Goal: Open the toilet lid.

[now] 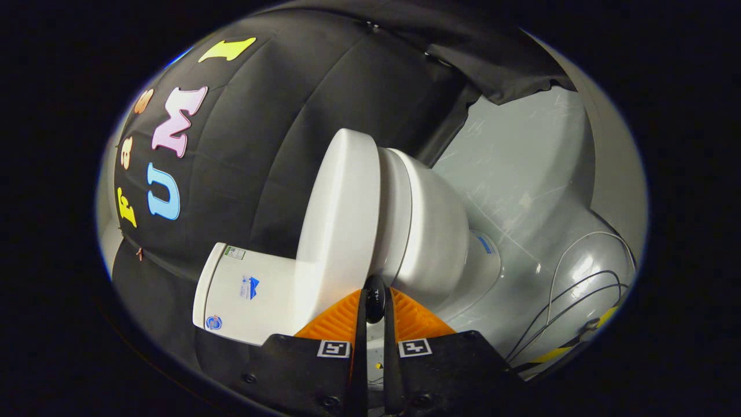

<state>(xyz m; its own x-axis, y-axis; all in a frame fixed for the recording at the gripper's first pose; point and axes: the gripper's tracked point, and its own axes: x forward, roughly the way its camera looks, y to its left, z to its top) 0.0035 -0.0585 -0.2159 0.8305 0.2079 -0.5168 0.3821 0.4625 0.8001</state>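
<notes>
The camera's rolled sideways here, so the toilet (405, 231) is lying across the view with its tank (249, 292) toward the black cloth wall (260, 116). The toilet lid (338, 220) is sitting closed on the bowl (434, 231), its long axis running from the tank away past the fingertips. The gripper (373, 301) is nearly shut, orange fingers (338, 321) pinching a small black knob at the lid's edge.
</notes>
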